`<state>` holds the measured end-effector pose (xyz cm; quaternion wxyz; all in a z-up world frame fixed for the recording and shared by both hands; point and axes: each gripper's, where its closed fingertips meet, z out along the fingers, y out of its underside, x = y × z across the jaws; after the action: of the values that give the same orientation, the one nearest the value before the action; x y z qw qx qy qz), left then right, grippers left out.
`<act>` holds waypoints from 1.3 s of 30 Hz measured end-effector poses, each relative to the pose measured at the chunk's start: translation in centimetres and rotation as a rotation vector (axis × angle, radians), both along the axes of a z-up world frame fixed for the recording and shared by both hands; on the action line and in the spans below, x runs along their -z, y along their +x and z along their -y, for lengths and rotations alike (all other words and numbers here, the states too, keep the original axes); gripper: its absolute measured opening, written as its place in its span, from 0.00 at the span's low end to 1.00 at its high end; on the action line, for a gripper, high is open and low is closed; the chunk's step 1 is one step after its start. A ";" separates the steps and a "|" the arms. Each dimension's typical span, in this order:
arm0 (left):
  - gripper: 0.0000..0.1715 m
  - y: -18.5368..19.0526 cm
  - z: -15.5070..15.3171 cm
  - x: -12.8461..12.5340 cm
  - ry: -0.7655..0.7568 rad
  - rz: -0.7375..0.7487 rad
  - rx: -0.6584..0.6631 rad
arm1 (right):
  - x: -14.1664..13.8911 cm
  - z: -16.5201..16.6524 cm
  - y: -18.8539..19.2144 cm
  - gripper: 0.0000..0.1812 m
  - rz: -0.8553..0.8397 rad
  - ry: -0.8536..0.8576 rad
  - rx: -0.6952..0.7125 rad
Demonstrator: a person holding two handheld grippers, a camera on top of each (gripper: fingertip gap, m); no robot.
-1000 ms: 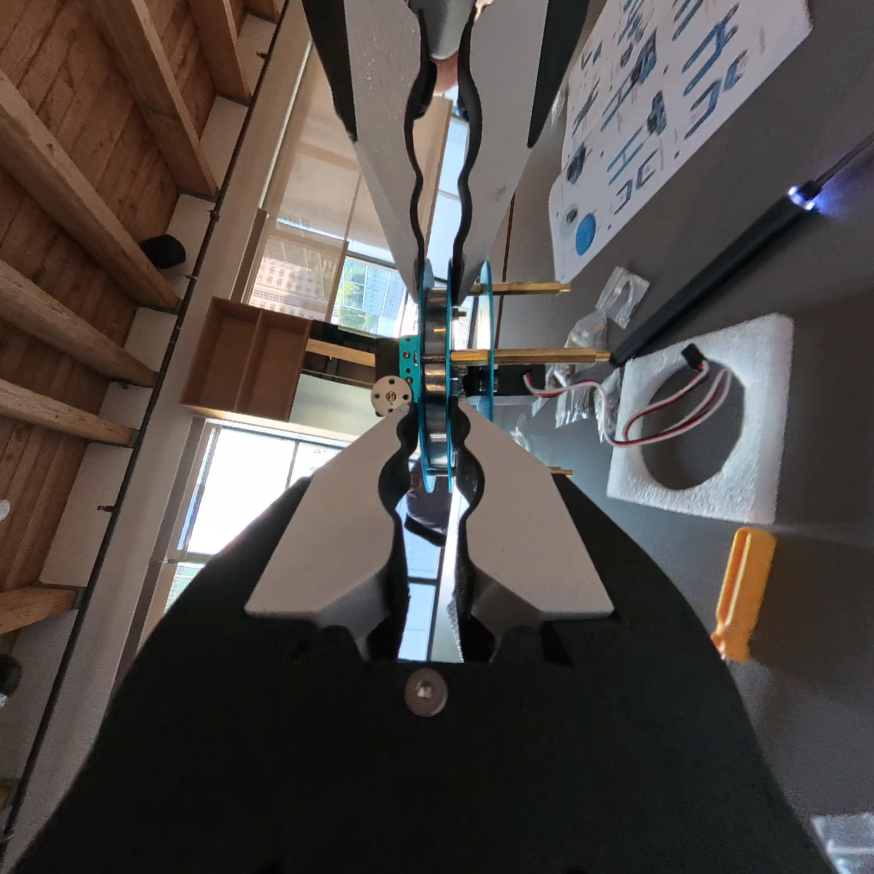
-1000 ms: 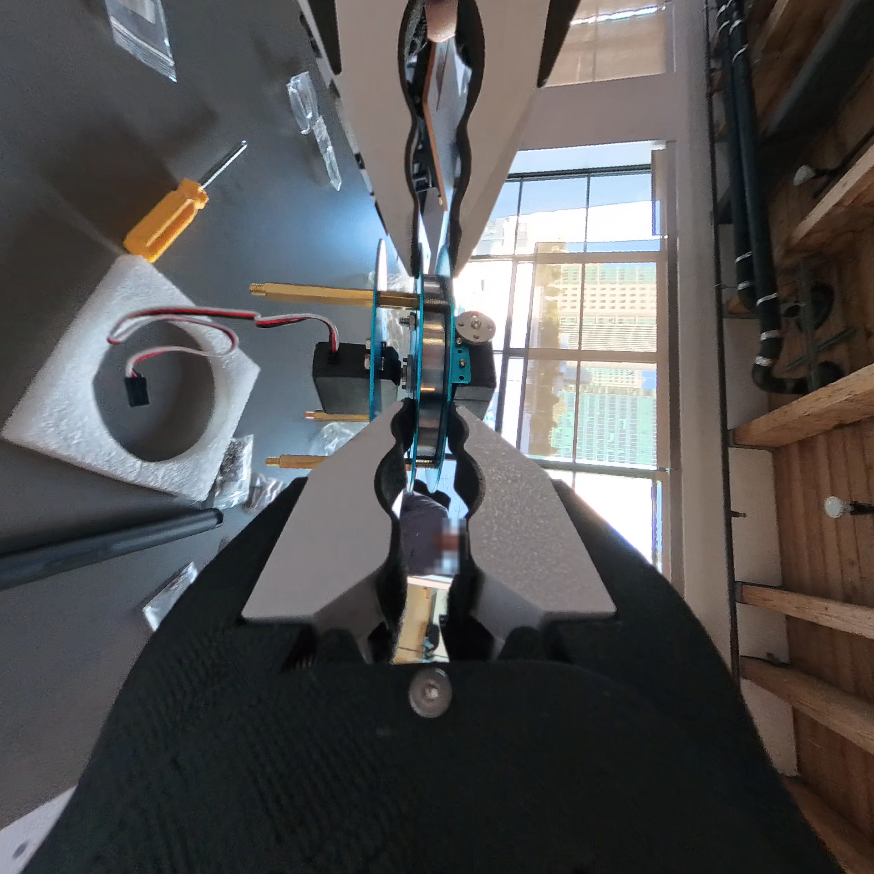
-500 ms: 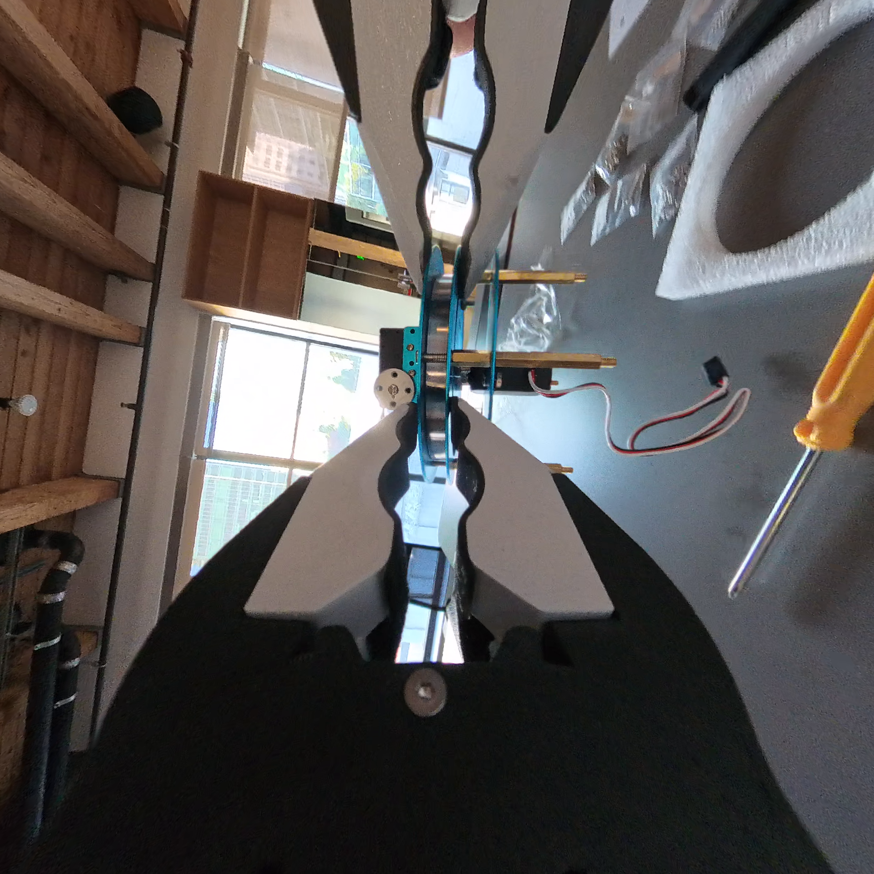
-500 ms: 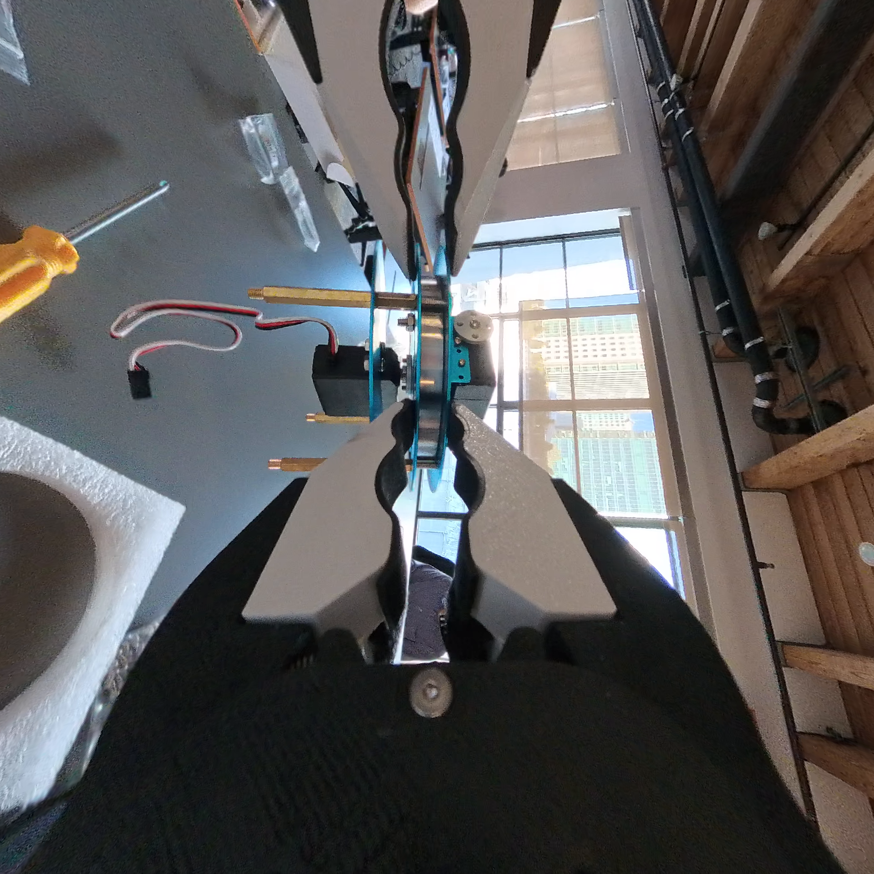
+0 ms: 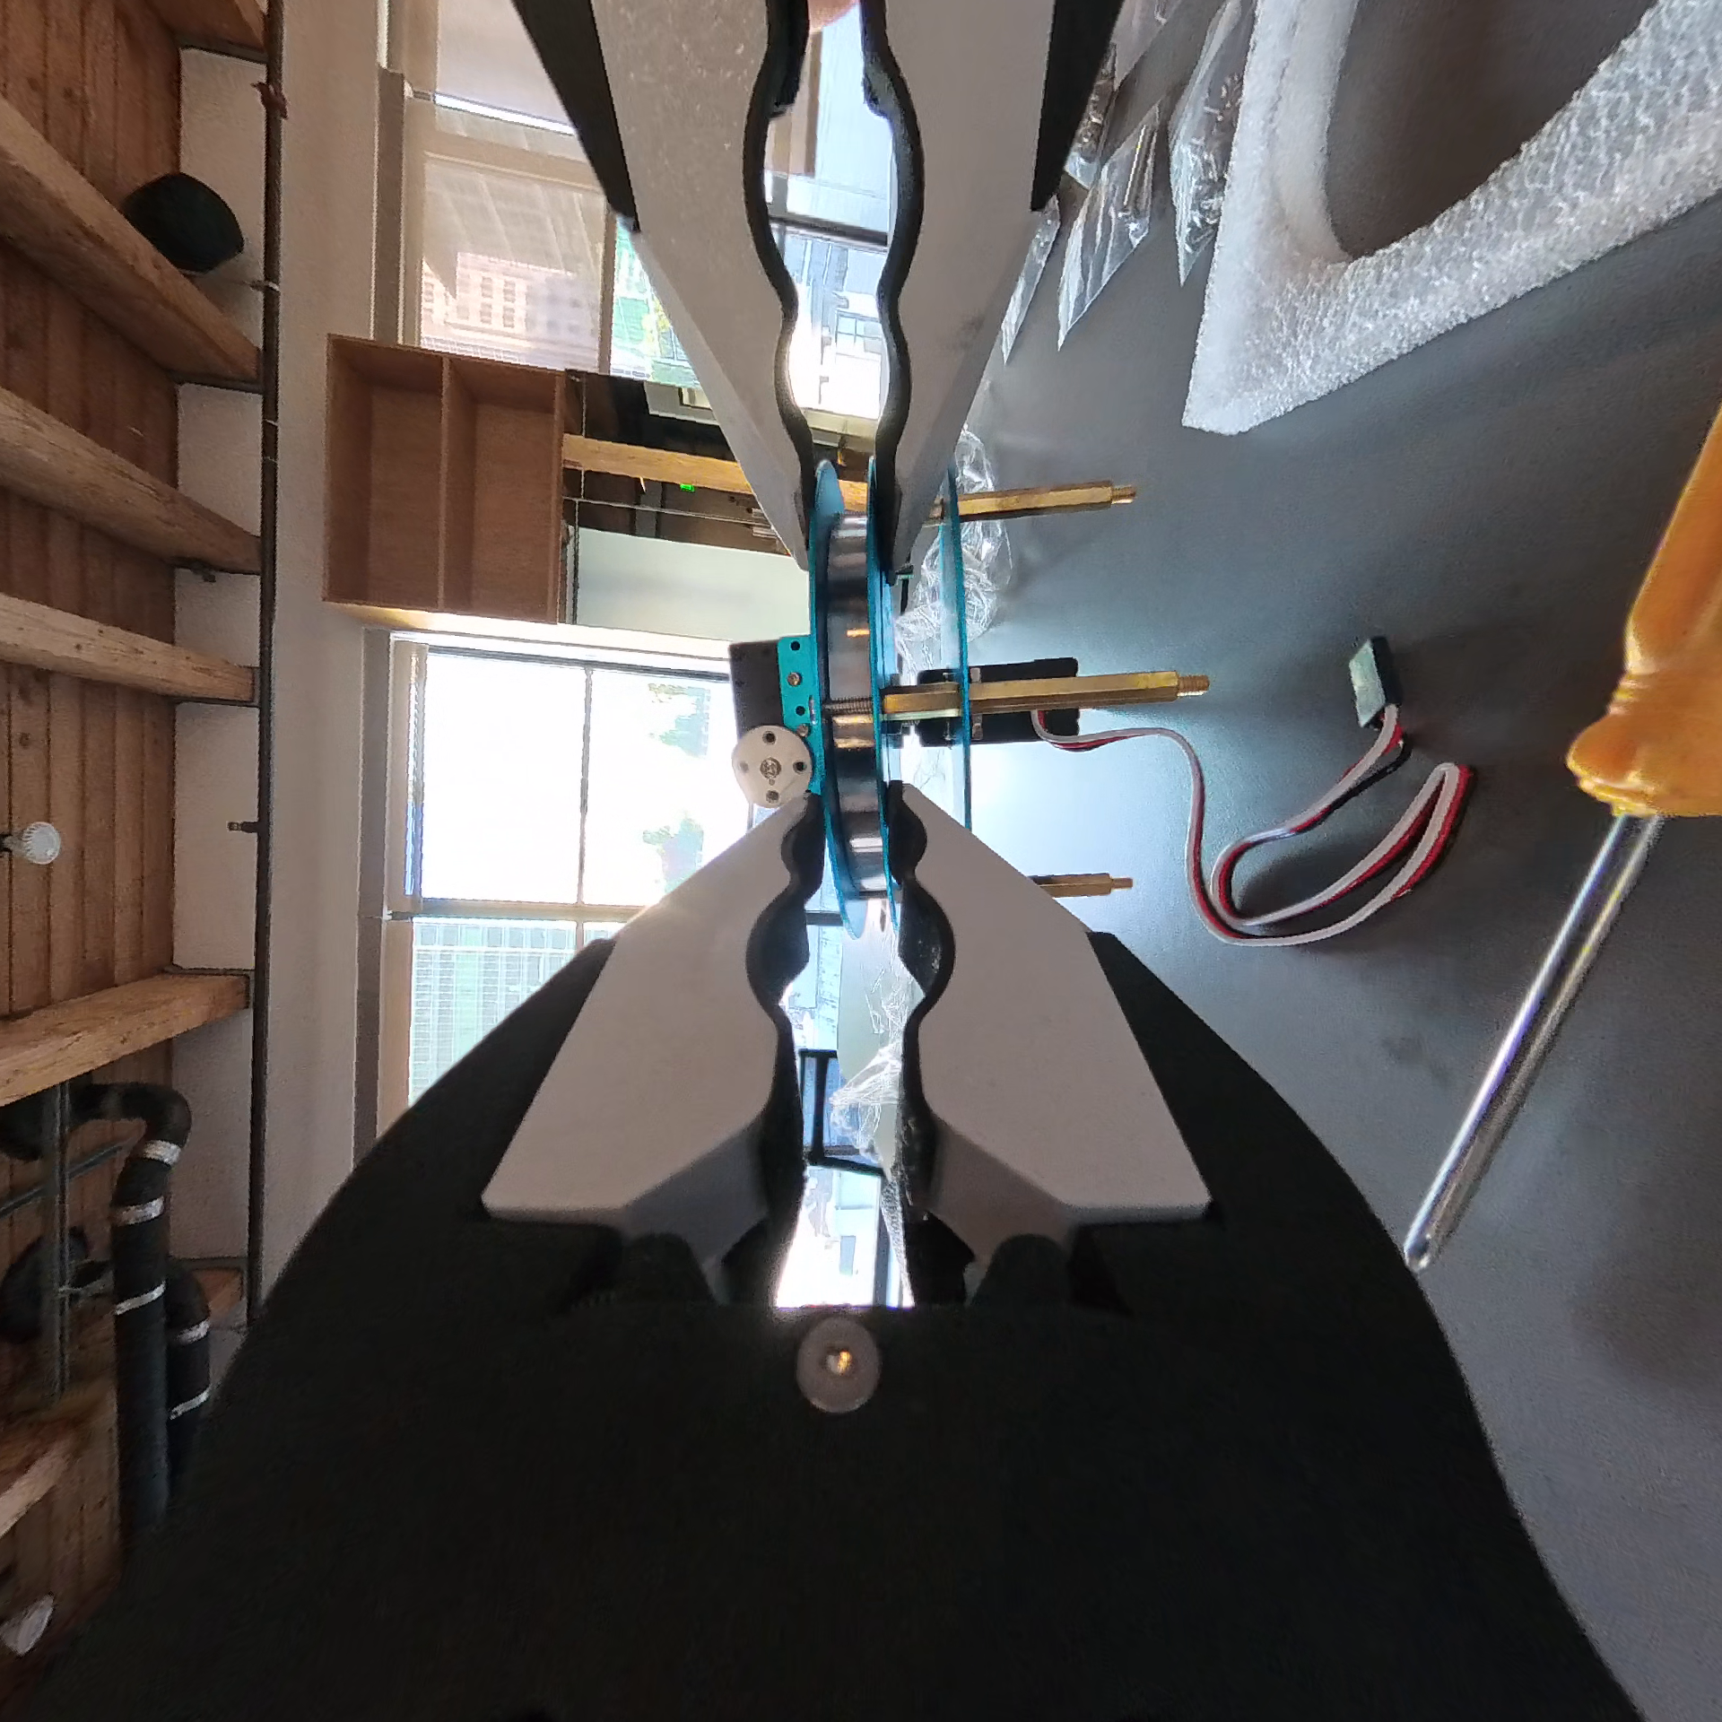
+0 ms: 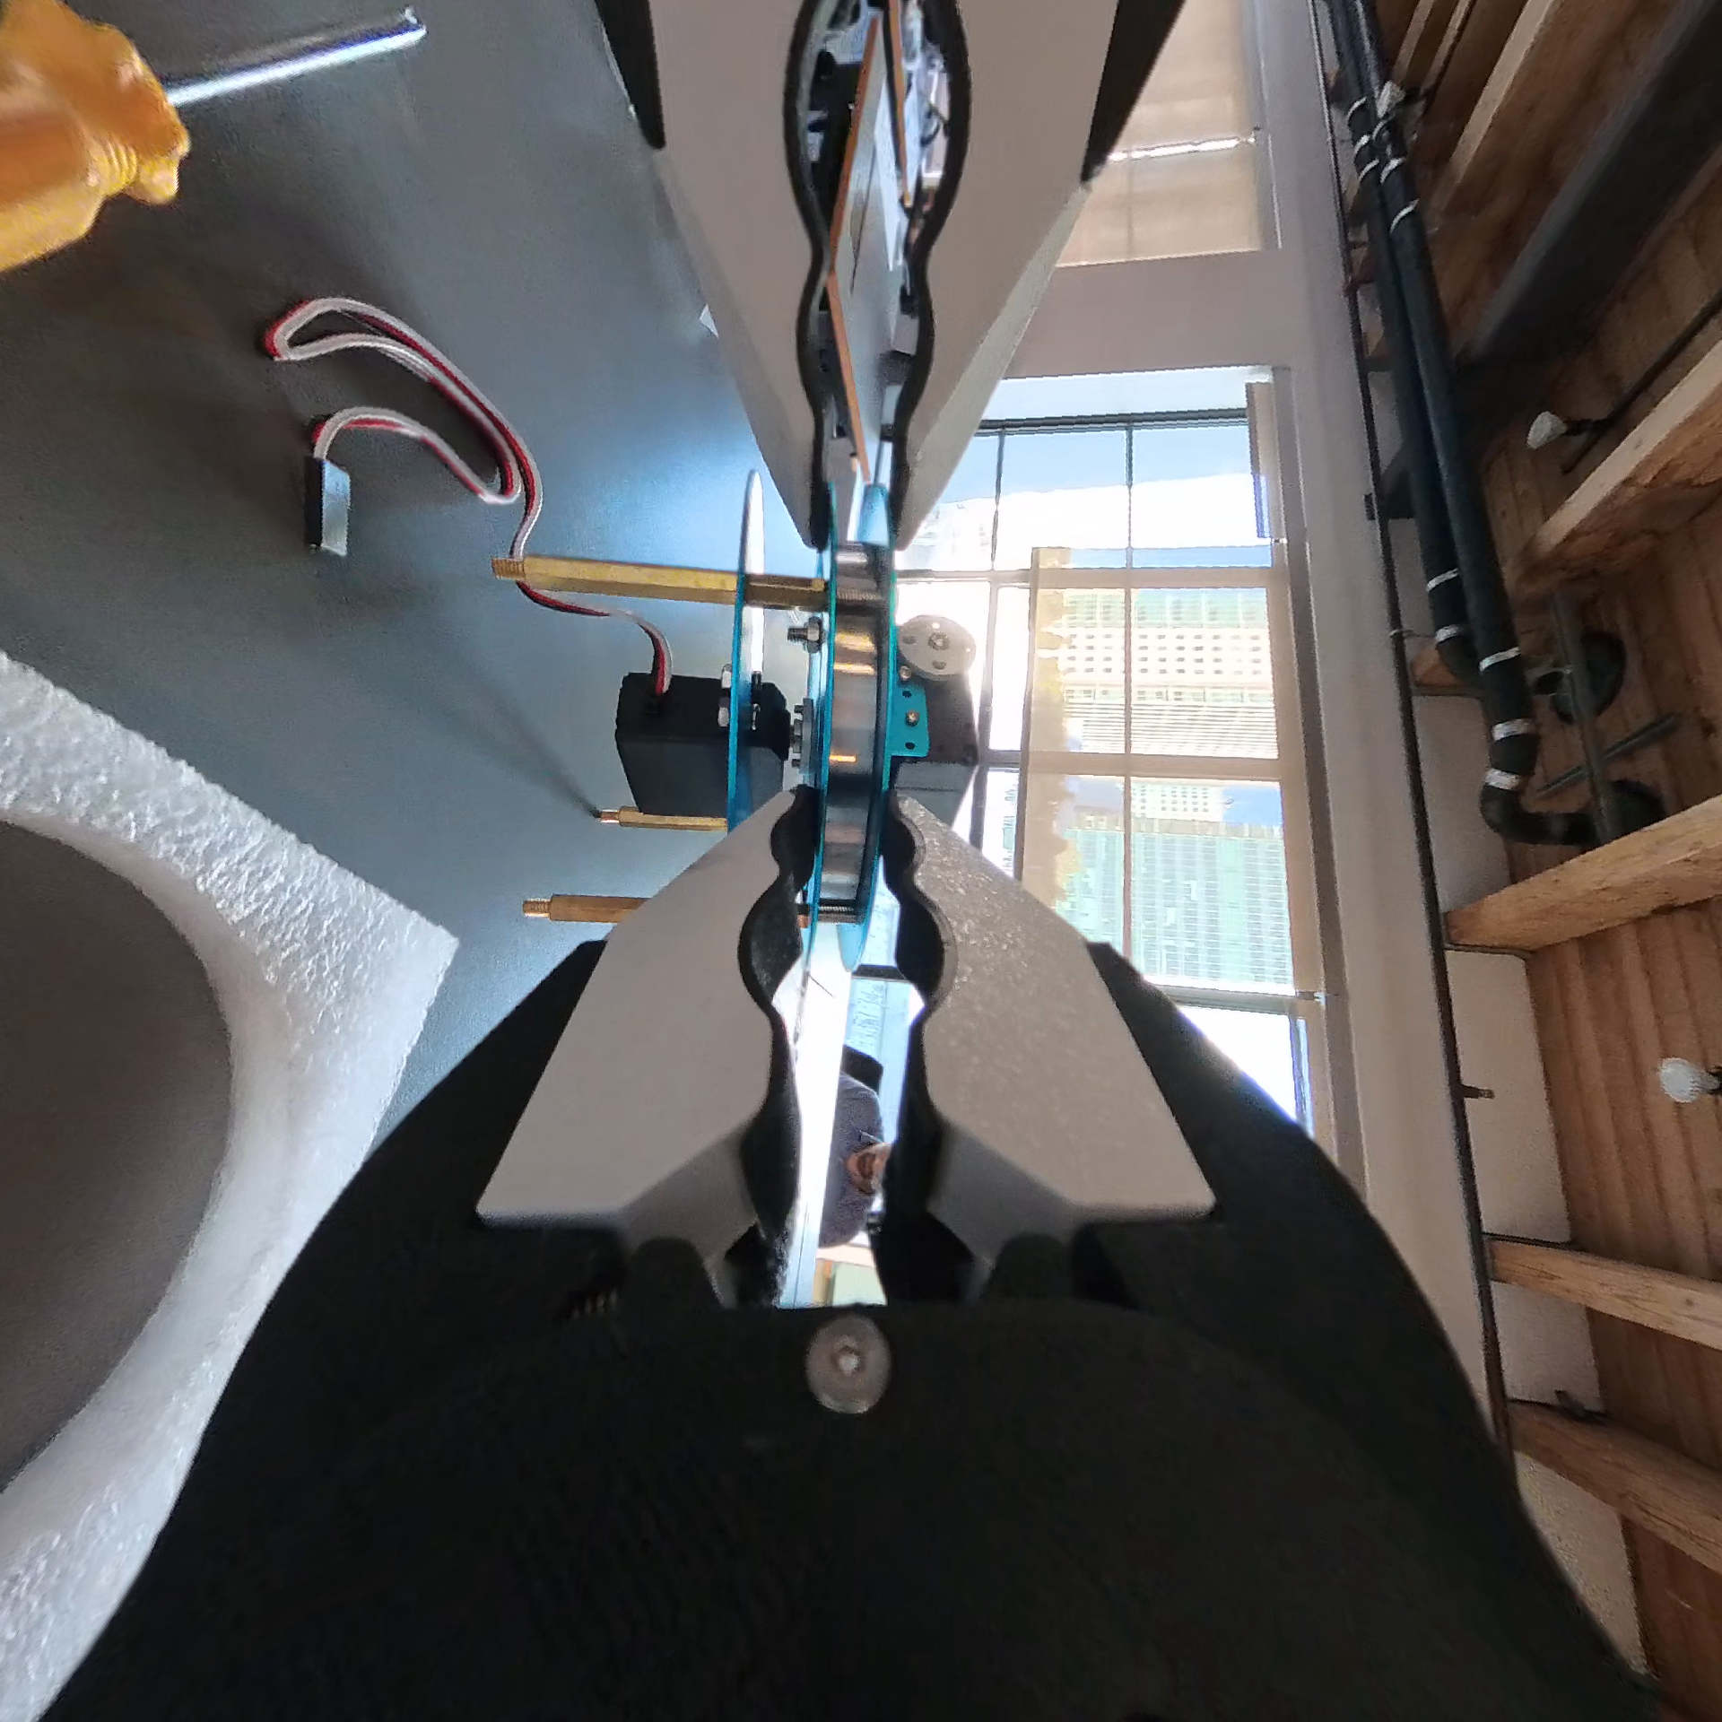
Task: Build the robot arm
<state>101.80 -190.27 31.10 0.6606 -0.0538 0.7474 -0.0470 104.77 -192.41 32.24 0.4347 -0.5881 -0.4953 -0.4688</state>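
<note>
A blue round-plate assembly (image 5: 853, 708) with a silver ring, a black servo (image 5: 997, 671) and brass standoffs (image 5: 1044, 694) is held edge-on above the grey table (image 5: 1305, 1211). My left gripper (image 5: 853, 806) is shut on its near rim. My right gripper (image 5: 848, 550) comes in from the top of the left wrist view and is shut on the far rim. In the right wrist view my right gripper (image 6: 850, 811) grips the assembly (image 6: 853, 708), with the left gripper (image 6: 857, 526) opposite. The servo's red-white-black cable (image 5: 1305, 839) trails onto the table.
A white foam block (image 5: 1444, 233) with a round hole and a yellow-handled screwdriver (image 5: 1668, 671) lie on the table beside the cable. Small clear plastic bags (image 5: 1118, 186) lie near the foam. Windows, a wooden box shelf (image 5: 438, 485) and timber shelving (image 6: 1584, 885) are behind. My right fingertips sit around 5 centimeters from my left ones.
Both grippers have carried the assembly sideways over the table, away from the foam block and nearer the screwdriver. The cable has left the foam's hole and lies on the table. Both grips are unchanged.
</note>
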 end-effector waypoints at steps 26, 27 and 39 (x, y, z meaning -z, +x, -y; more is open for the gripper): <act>0.26 -3.3 4.0 -2.6 -0.600 -0.091 0.000 | 0.5 7.6 3.0 0.13 -0.226 -0.055 0.200; 0.27 -3.6 4.6 -3.1 -0.703 -0.111 -0.019 | 0.1 9.0 4.1 0.15 -0.299 -0.037 0.290; 0.46 0.6 21.3 -4.2 -1.187 -0.328 -0.047 | 1.7 29.3 13.9 0.28 -0.757 0.069 1.057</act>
<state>102.37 -211.54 35.32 0.3952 -0.4353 0.6843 -0.4314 118.65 -221.67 30.59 0.3088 -0.8626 0.0634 -0.3956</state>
